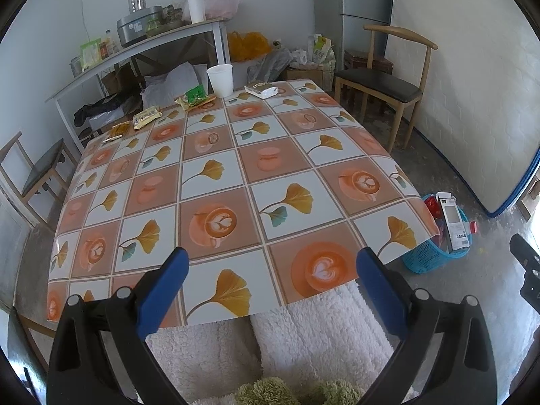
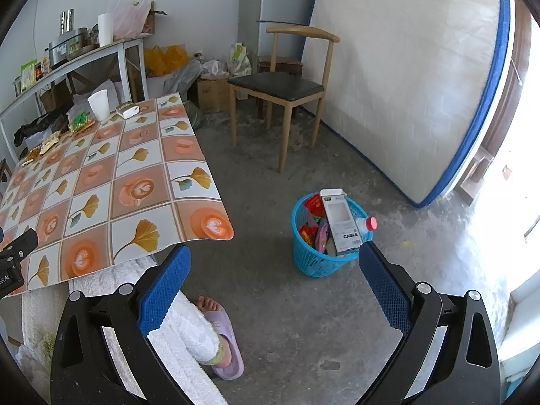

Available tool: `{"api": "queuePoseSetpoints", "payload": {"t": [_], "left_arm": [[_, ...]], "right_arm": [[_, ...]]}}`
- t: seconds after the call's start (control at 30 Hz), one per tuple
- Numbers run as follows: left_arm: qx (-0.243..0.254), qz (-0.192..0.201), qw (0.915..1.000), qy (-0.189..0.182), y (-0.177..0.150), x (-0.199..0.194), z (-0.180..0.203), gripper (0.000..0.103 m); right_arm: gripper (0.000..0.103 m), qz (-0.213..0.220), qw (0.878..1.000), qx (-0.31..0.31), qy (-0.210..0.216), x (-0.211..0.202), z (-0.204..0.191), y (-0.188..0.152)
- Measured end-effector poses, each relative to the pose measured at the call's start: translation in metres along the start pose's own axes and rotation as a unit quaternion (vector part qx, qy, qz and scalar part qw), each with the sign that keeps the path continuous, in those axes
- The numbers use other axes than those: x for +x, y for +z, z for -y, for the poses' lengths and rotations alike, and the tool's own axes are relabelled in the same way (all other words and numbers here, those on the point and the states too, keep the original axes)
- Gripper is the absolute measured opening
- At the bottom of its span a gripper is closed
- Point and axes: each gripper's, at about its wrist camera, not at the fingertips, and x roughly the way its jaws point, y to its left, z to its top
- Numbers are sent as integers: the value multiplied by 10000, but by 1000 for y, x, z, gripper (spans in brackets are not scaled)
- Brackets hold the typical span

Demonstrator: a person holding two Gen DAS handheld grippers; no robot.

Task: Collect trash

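Note:
Along the far edge of the patterned table (image 1: 236, 168) lie a white paper cup (image 1: 220, 80), a silver packet (image 1: 261, 90), a green and yellow wrapper (image 1: 195, 97) and more yellow wrappers (image 1: 145, 118). A blue basket (image 2: 324, 236) on the floor right of the table holds a white box marked CABLE (image 2: 341, 222), red wrappers and a red-capped bottle (image 2: 368, 224). My left gripper (image 1: 270, 283) hangs open over the table's near edge, holding nothing. My right gripper (image 2: 273, 276) is open over the floor, left of and nearer than the basket.
A wooden chair (image 2: 287, 87) stands beyond the basket, a mattress (image 2: 405, 84) leans on the right wall. A cluttered shelf table (image 1: 135, 47) and bags sit behind the table; another chair (image 1: 37, 172) is at its left. A person's legs in white trousers and a purple slipper (image 2: 224, 337) are below.

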Motion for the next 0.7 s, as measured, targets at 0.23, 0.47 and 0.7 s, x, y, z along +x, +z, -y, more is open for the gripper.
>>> {"api": "queuePoseSetpoints", "payload": {"t": [0.23, 0.47, 0.7], "left_arm": [[-9, -5, 10000, 2, -1, 0, 1, 97], [10, -7, 10000, -11, -1, -1, 1, 97], [26, -24, 10000, -21, -3, -1, 0, 97]], "right_arm": [[96, 2, 10000, 3, 5, 0, 0, 0], [96, 2, 10000, 13, -2, -1, -1, 0], [96, 5, 10000, 25, -12, -1, -3, -1]]}}
